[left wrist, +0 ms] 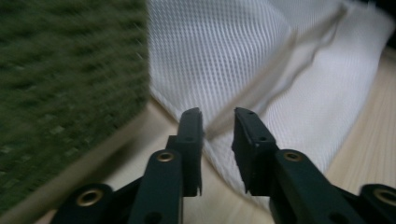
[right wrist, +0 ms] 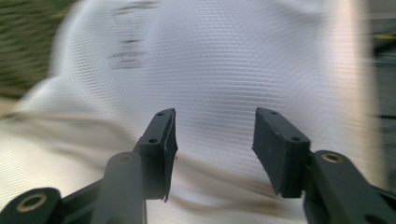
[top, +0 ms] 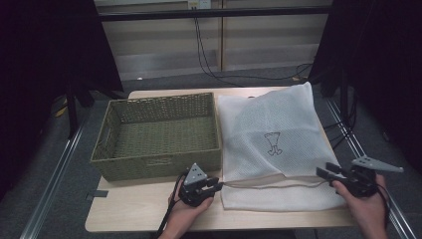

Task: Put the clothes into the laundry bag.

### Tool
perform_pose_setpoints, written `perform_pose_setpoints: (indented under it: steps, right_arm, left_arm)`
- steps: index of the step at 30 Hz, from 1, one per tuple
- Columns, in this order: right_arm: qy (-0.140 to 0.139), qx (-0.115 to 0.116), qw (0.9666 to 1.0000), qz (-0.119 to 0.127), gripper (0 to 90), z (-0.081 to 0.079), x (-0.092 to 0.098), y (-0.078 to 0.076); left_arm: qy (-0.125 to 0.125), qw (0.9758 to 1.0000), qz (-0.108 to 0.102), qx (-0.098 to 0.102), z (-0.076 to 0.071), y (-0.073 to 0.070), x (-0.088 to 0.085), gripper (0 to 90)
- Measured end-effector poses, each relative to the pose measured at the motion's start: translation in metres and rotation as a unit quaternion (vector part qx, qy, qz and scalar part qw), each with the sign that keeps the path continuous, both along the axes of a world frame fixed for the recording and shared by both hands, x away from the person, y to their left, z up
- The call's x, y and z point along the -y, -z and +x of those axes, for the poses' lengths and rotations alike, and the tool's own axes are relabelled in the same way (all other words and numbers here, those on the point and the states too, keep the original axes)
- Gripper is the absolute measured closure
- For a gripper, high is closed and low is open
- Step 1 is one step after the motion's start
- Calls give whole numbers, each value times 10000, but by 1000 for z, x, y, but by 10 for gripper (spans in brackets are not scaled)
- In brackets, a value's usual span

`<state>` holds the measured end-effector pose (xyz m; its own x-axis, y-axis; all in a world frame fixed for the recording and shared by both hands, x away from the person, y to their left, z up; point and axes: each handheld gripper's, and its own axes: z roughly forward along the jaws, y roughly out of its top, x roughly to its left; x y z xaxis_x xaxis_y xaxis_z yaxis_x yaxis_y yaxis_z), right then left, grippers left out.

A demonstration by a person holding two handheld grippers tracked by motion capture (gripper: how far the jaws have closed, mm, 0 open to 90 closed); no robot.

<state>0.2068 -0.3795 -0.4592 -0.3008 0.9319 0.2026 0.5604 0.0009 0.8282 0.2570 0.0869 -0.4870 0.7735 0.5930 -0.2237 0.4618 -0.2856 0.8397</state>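
The white mesh bag (top: 271, 142), judged light and limp, is best taken at its drawstring (top: 278, 184) hem, both the left gripper (top: 215, 185) and the right gripper (top: 326, 172) being held open and empty.

The bag (top: 271, 139) on the right is made of white mesh cloth, with fine little holes seen all over it, and it looks soft and matt. A thin brown cord (top: 278, 185) is threaded along its near edge. The basket (top: 158, 135) on the left is woven from green strips and looks rough. The worktop (top: 134, 209) is made of pale, smooth wood. The left tool (top: 215, 184) and right tool (top: 324, 172) are made of matt black plastic.
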Motion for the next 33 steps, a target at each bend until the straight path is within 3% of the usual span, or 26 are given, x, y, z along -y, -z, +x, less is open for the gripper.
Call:
perform_pose_setpoints:
  steps: [4,7,8,9,11,12,14,15,16,18,21,22,23,25,27,31,32,33]
  right_arm:
    - [688,-161,9975,-45,372,2,27,12]
    - [964,-639,9933,83,330,9,33,25]
    - [953,-783,9923,132,352,11,32,29]
    - [924,-895,9916,131,398,13,31,32]
    - [885,-1002,9910,116,553,15,28,38]
    - [847,-971,9915,162,640,15,26,40]
    - [691,-971,9926,212,736,17,22,41]
    - [635,-946,9933,216,763,17,19,42]
    - [534,-930,9940,221,783,18,16,41]
    - [367,-878,9953,169,797,20,13,40]
    - [524,-890,9946,86,812,23,18,40]
    - [676,-898,9936,71,815,23,23,41]
    - [781,-899,9928,97,818,24,30,42]
    - [730,-903,9926,365,823,25,37,45]
    - [698,-953,9930,62,828,29,33,48]
    - [738,-841,9937,50,799,31,31,50]
    - [725,-806,9941,10,769,30,31,50]
    - [727,-744,9946,-50,690,29,31,50]
  left_arm:
    - [-81,9994,320,34,3,1,15,597]
    - [-169,9970,747,-143,4,8,31,569]
    - [-133,9964,816,-181,3,9,36,550]
    - [-162,9947,1007,-98,1,10,42,530]
    - [-67,9924,1225,-2,-1,10,47,501]
    - [-79,9923,1239,1,-1,12,49,490]
    - [-123,9903,1381,46,-2,14,52,566]
    - [-156,9906,1354,73,-3,16,53,615]
    - [-77,9897,1429,90,-2,15,52,667]
    - [-55,9901,1404,28,-1,14,53,769]
    - [-85,9889,1485,48,0,13,49,811]
    - [-119,9867,1616,115,1,12,45,815]
    - [-108,9877,1558,106,2,13,44,819]
    - [-72,9889,1486,53,4,13,42,822]
    - [-77,9881,1528,123,3,14,40,822]
    - [15,9932,1166,35,6,18,32,810]
    - [41,9950,998,-72,7,19,30,802]
    - [57,9953,965,-81,7,19,29,788]
